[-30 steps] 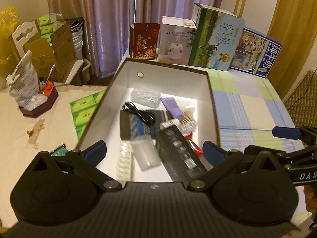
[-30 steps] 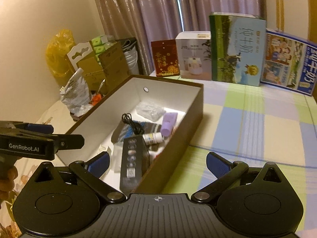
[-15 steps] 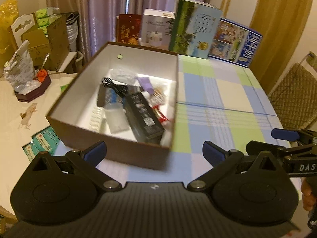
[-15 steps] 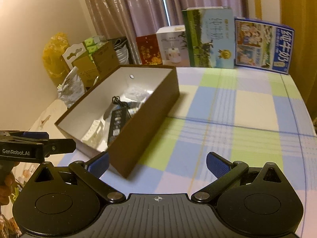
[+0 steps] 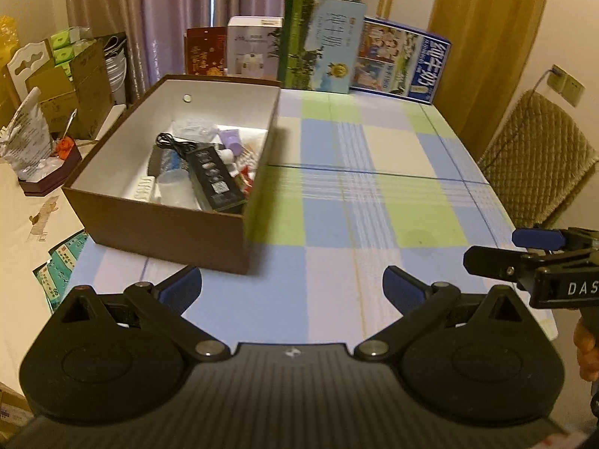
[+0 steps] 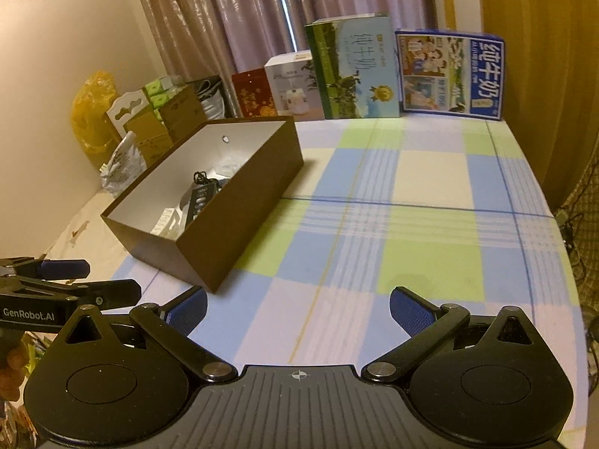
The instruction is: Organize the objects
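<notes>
A brown open box [image 5: 168,232] with white inside stands on the left part of the checked tablecloth [image 5: 374,194]. It holds a black cable [image 5: 176,144], a long black pack [image 5: 215,181], a purple tube [image 5: 230,138], a clear cup [image 5: 174,183] and other small items. The box also shows in the right wrist view [image 6: 239,224]. My left gripper [image 5: 292,288] is open and empty, above the table's near edge in front of the box. My right gripper [image 6: 297,310] is open and empty, to the right of the box; it also shows at the edge of the left wrist view [image 5: 524,258].
Milk cartons [image 5: 322,41] [image 5: 400,63], a white appliance box [image 5: 254,50] and a red pack [image 5: 206,54] line the table's far edge. A woven chair [image 5: 539,161] stands at right. Cardboard boxes [image 5: 71,86], a bag and tissue packs [image 5: 60,262] lie at left.
Both grippers have pulled back and up, away from the box. The box now lies farther off and to the left, and more tablecloth shows. Both stay open.
</notes>
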Demonstrator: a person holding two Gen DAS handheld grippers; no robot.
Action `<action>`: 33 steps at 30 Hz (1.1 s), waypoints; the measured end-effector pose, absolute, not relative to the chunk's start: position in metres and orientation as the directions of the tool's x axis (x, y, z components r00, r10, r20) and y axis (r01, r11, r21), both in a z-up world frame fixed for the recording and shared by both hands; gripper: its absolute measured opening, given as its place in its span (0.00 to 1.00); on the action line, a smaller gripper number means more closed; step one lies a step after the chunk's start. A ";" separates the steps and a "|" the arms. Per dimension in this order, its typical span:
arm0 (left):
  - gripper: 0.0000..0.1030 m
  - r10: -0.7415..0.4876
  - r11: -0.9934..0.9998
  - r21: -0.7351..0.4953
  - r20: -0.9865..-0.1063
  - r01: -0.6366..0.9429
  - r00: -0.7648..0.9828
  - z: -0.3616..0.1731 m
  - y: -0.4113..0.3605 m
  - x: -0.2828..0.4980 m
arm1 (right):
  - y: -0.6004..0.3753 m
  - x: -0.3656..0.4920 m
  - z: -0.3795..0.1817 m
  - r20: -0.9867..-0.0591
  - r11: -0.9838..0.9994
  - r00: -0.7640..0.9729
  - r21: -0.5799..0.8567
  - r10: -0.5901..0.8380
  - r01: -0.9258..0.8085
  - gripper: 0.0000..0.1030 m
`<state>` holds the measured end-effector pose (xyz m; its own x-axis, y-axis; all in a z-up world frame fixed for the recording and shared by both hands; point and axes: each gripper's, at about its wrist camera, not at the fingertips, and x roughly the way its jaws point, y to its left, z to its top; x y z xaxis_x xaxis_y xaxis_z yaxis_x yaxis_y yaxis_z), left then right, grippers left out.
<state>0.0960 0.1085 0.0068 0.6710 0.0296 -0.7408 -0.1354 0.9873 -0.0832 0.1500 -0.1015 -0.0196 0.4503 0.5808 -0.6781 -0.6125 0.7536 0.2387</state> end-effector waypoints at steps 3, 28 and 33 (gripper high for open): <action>0.99 0.023 0.989 -0.082 -0.741 -0.125 0.672 0.007 0.096 0.089 | -0.117 0.141 -0.018 -0.680 0.760 0.457 0.236 0.574 -0.605 0.98; 0.99 0.000 0.993 -0.079 -0.733 -0.085 0.681 0.007 0.036 0.046 | -0.195 0.101 -0.015 -0.682 0.801 0.501 0.217 0.533 -0.557 0.98; 0.99 0.000 0.993 -0.078 -0.732 -0.084 0.681 0.007 0.034 0.040 | -0.198 0.094 -0.014 -0.680 0.801 0.503 0.216 0.534 -0.559 0.98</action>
